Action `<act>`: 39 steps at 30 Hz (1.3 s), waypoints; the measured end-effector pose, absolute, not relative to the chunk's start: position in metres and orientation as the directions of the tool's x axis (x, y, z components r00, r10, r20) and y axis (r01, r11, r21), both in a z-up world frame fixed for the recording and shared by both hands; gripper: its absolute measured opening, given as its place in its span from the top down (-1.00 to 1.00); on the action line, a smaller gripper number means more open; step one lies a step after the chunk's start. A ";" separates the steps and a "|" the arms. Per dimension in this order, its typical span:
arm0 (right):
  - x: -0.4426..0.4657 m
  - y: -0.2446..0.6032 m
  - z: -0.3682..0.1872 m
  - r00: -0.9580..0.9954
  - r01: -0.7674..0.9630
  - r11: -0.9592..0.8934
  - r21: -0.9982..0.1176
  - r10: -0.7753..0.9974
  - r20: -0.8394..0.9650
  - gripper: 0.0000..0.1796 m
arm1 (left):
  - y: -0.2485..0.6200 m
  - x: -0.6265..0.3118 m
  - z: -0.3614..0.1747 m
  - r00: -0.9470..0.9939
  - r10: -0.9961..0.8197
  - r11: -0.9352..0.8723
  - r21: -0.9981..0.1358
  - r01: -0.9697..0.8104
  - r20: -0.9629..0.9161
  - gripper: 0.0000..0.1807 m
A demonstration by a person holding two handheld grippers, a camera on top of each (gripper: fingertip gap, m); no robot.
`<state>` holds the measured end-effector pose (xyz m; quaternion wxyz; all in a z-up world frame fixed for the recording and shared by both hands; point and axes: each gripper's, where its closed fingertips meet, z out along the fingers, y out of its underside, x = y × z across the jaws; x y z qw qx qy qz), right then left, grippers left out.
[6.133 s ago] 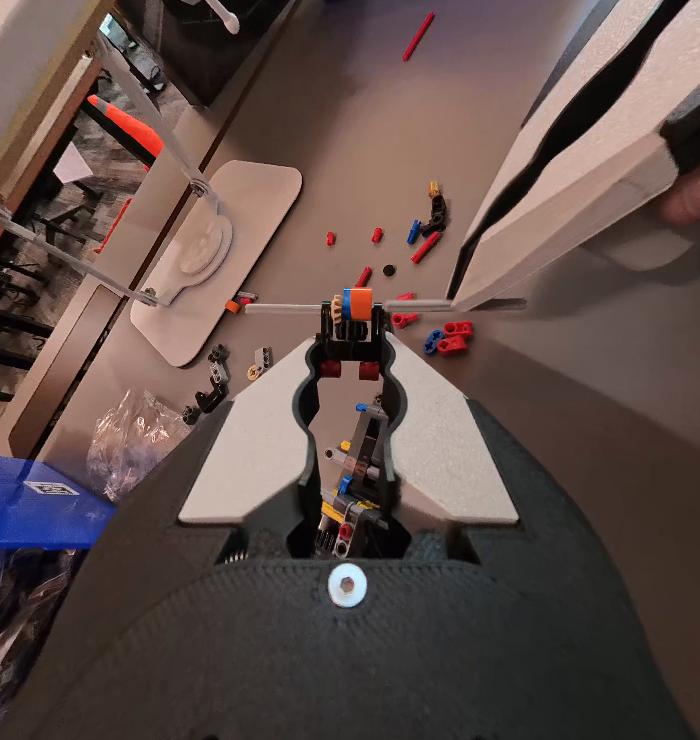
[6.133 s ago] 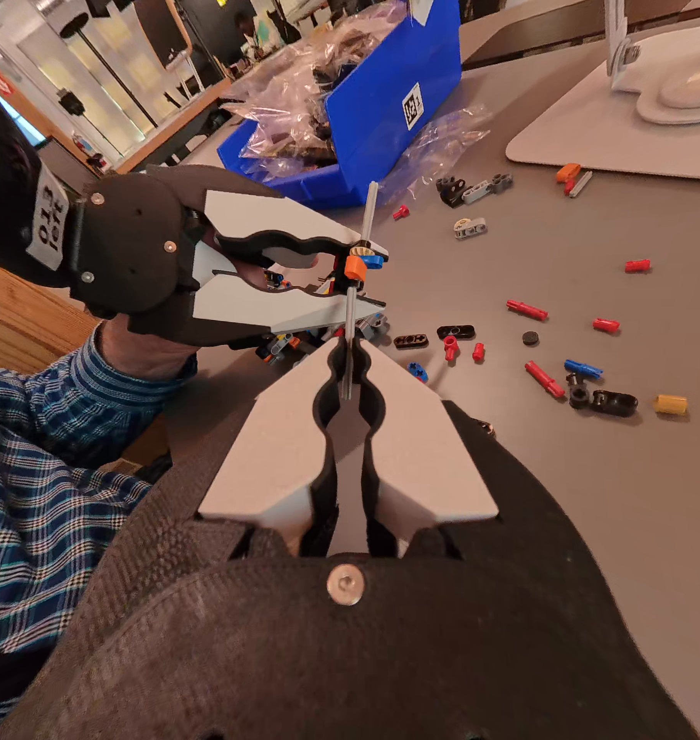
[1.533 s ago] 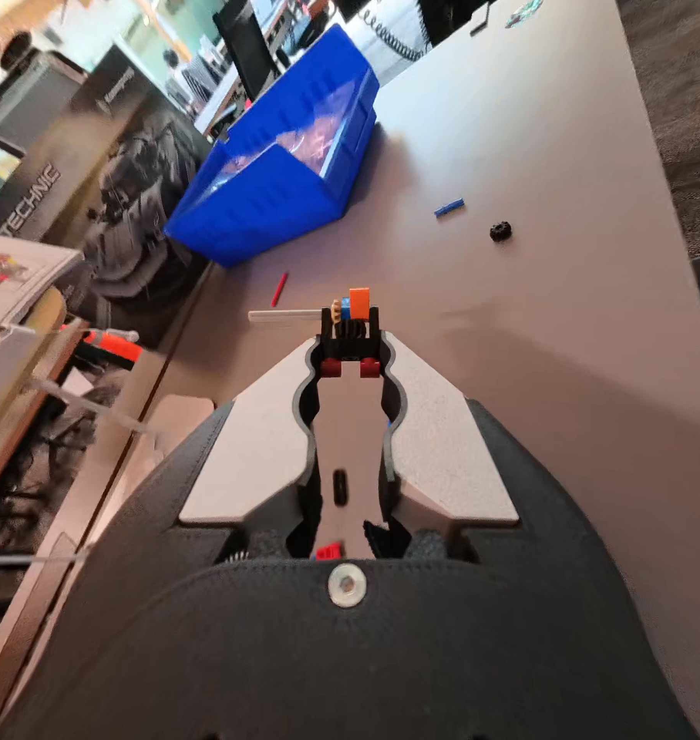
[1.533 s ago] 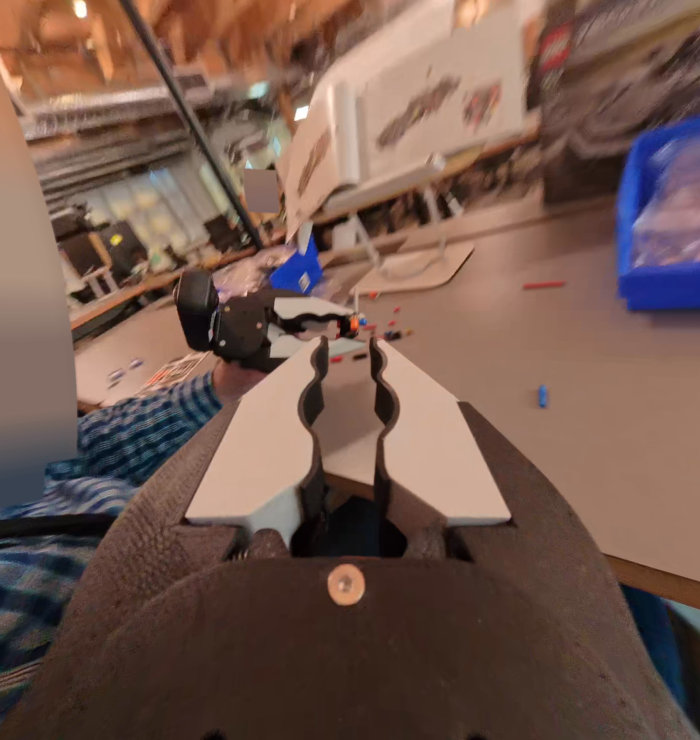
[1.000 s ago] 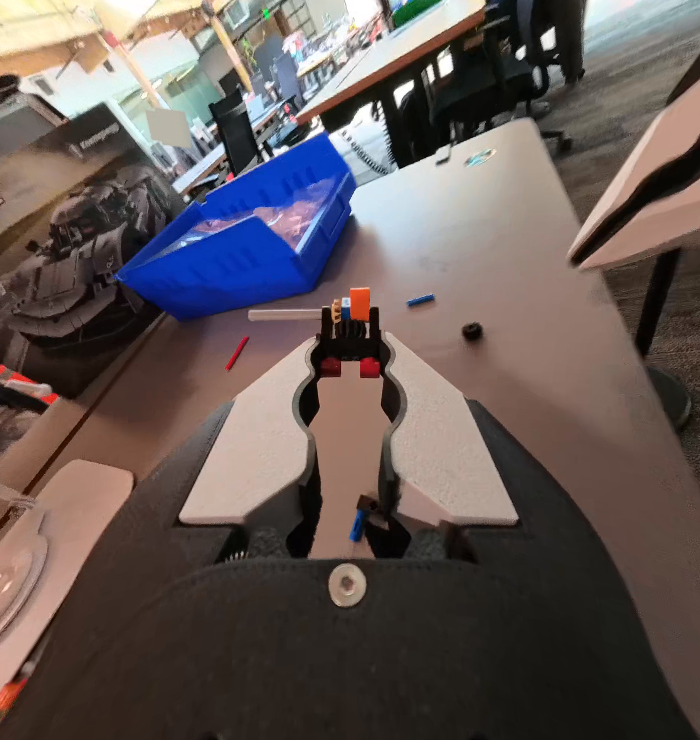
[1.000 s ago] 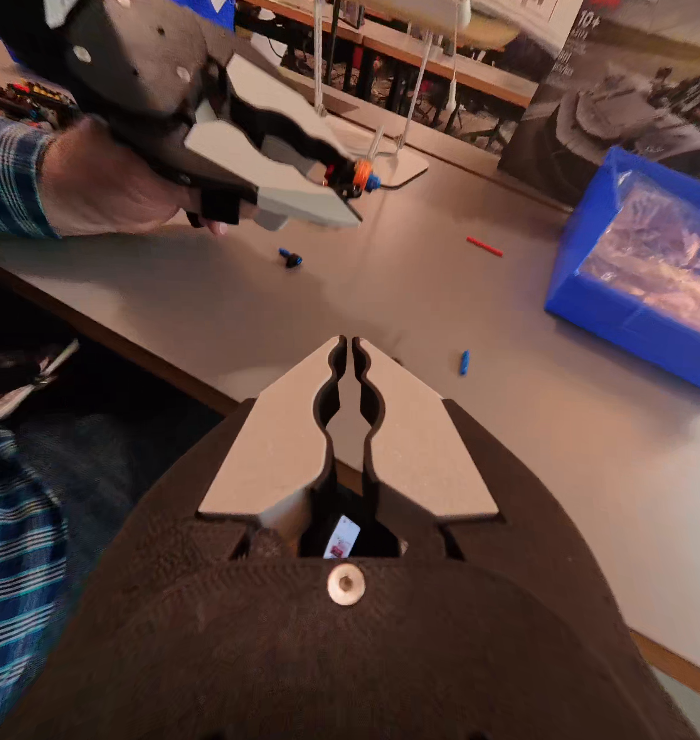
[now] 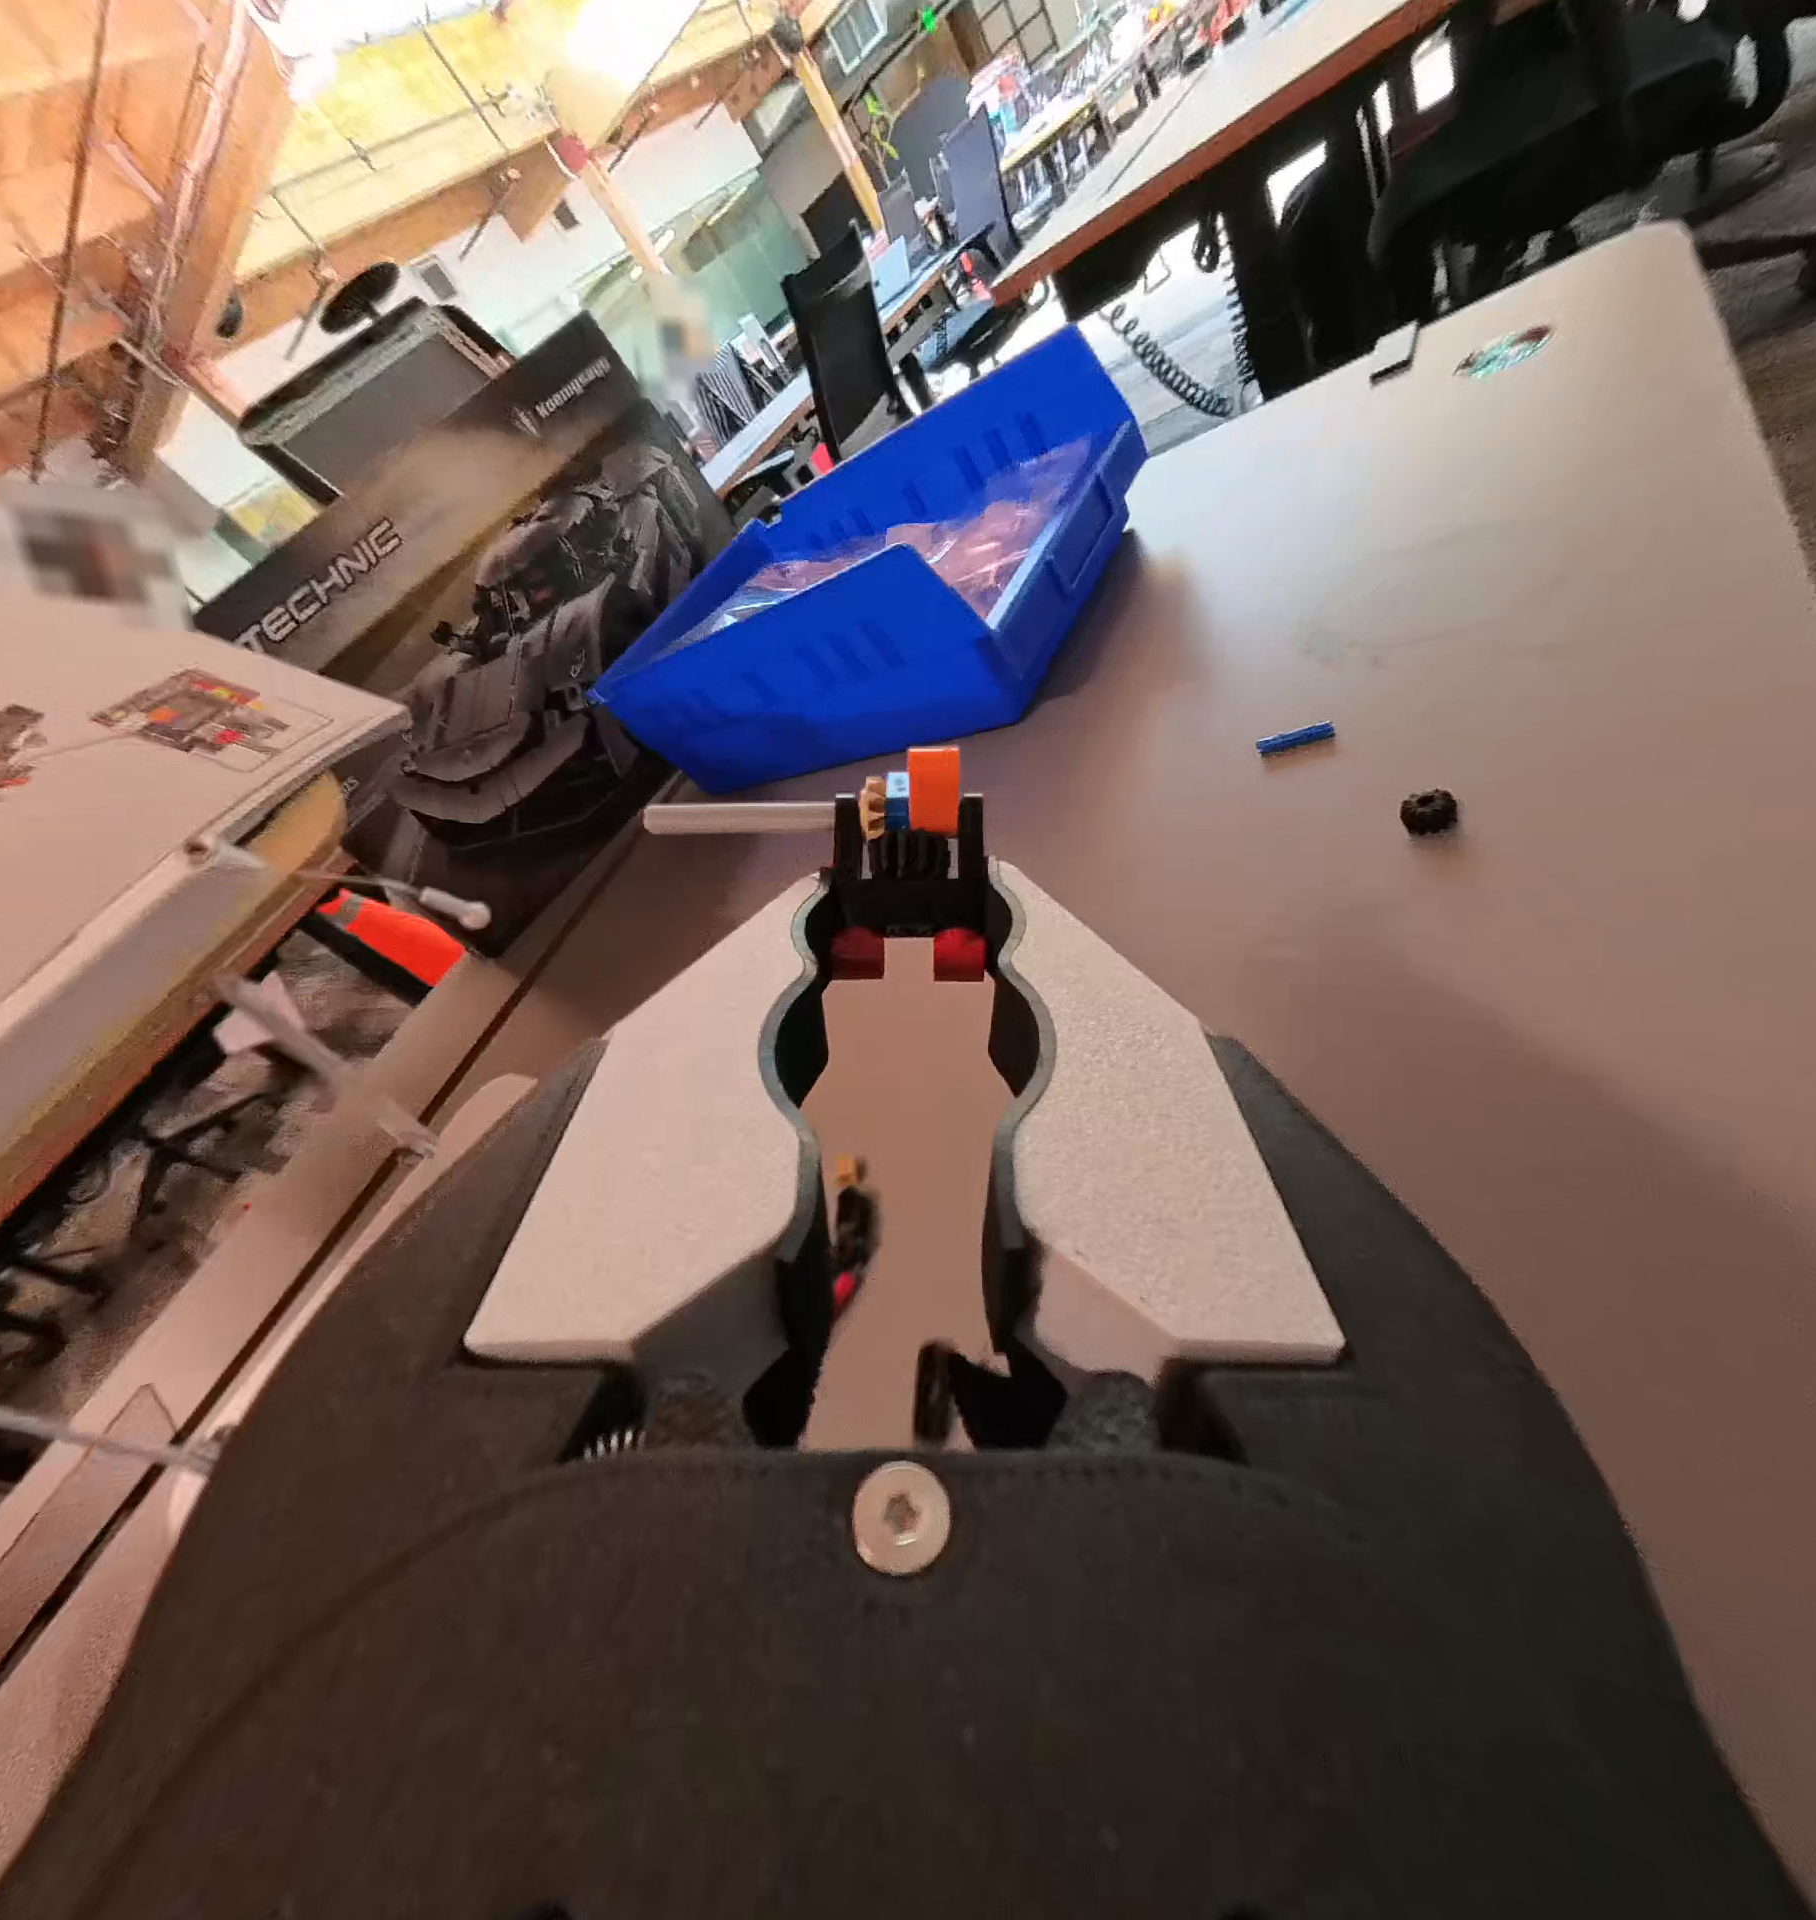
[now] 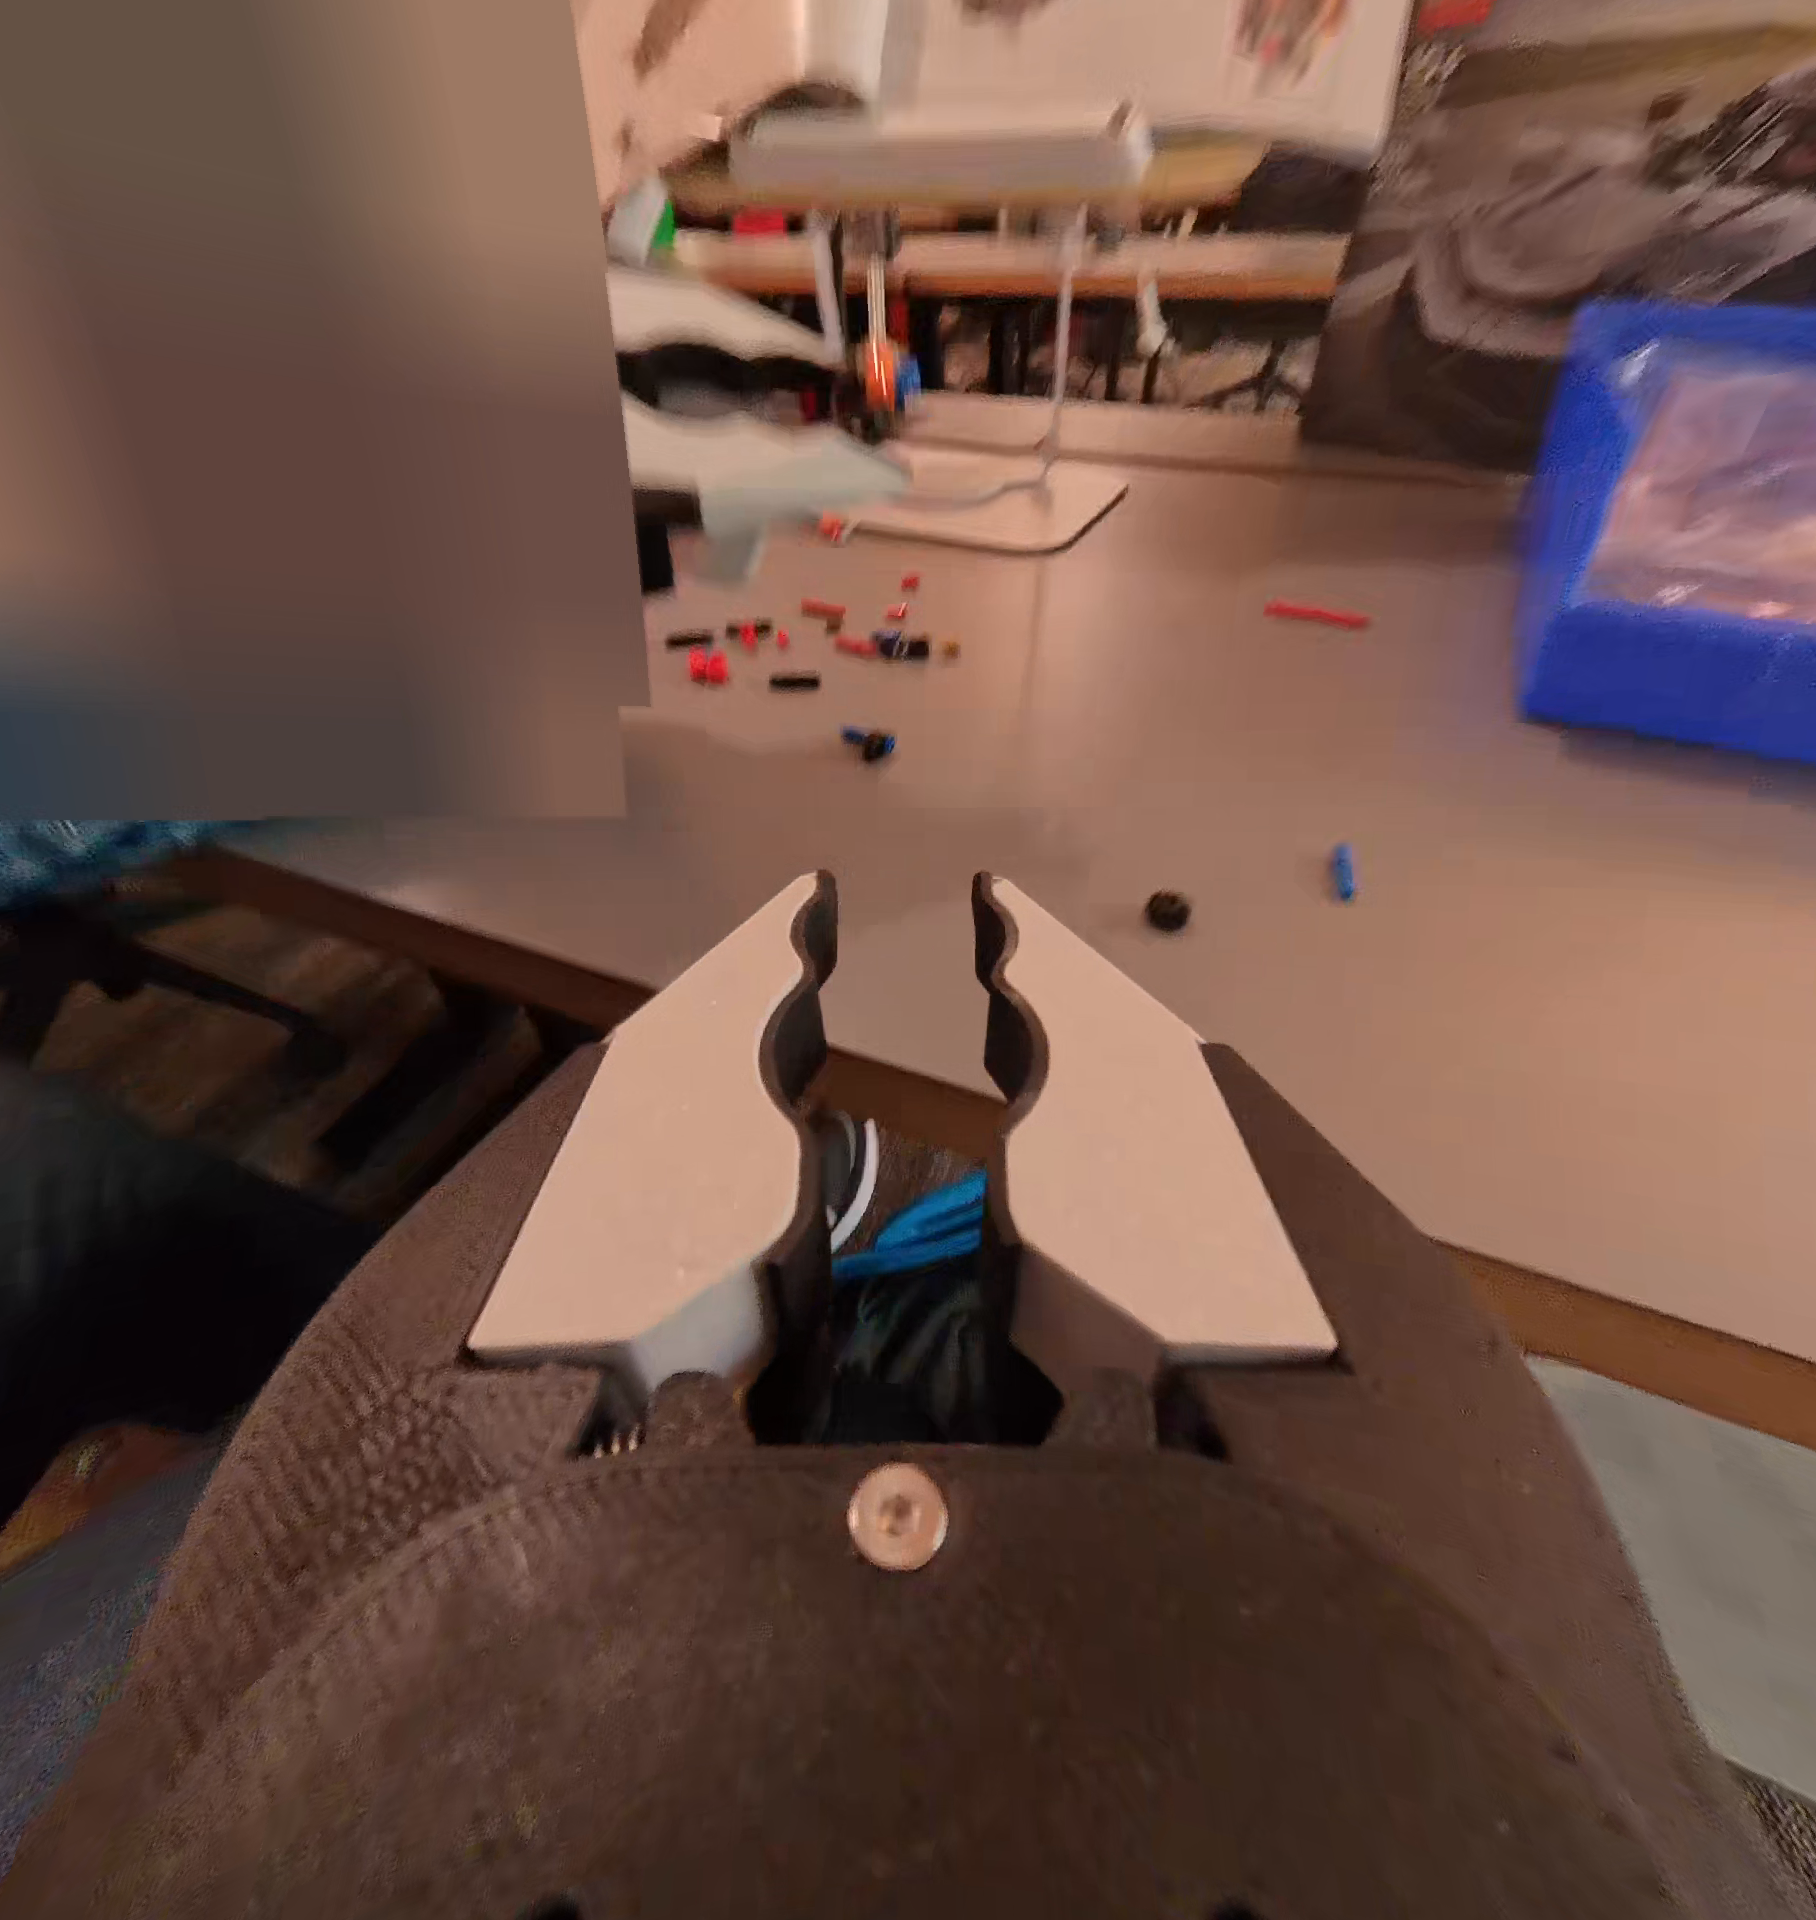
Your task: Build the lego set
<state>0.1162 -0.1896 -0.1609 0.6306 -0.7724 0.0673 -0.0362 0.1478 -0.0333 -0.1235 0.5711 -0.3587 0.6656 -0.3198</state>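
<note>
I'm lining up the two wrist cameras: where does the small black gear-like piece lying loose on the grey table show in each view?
Left wrist view: small black gear-like piece at right, just below the short blue pin.
Right wrist view: right of centre, left of that pin, beyond the open right gripper.
Shared landmark: the blue plastic bin.

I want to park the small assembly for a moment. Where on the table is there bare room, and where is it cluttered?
Bare table lies right of the left claw, nearer than the black gear and blue pin. The loose pieces by the white stand base crowd that end.
</note>
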 end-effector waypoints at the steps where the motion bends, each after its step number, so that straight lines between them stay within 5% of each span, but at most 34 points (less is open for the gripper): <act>1: 0.109 -0.185 -0.172 0.991 -0.059 -0.224 -0.973 -0.134 -0.029 0.71 | -0.027 0.136 -0.121 -0.097 -0.849 0.528 -0.841 -0.115 -0.520 0.73; 7: 0.079 -0.142 -0.202 0.999 0.030 -0.305 -0.952 -0.033 0.042 0.66 | 0.020 0.084 -0.129 -0.105 -0.899 0.437 -0.882 -0.176 -0.424 0.73; 13: 0.080 -0.088 -0.165 0.982 0.187 -0.242 -0.952 0.033 0.184 0.69 | 0.032 0.075 -0.124 -0.061 -0.942 0.335 -0.925 -0.177 -0.329 0.73; 24: 0.165 -0.076 -0.128 0.982 0.093 -0.277 -0.956 -0.133 0.134 0.73 | 0.029 0.075 -0.132 -0.013 -0.907 0.418 -0.894 -0.159 -0.421 0.73; 29: 0.238 -0.117 -0.180 0.954 -0.025 -0.560 -0.828 -0.260 0.147 0.79 | 0.033 0.074 -0.130 0.002 -0.906 0.417 -0.894 -0.162 -0.423 0.73; 39: 0.269 -0.130 -0.231 0.940 -0.188 -0.662 -0.726 -0.334 0.061 0.94 | 0.035 0.074 -0.130 -0.024 -0.942 0.335 -0.926 -0.172 -0.335 0.73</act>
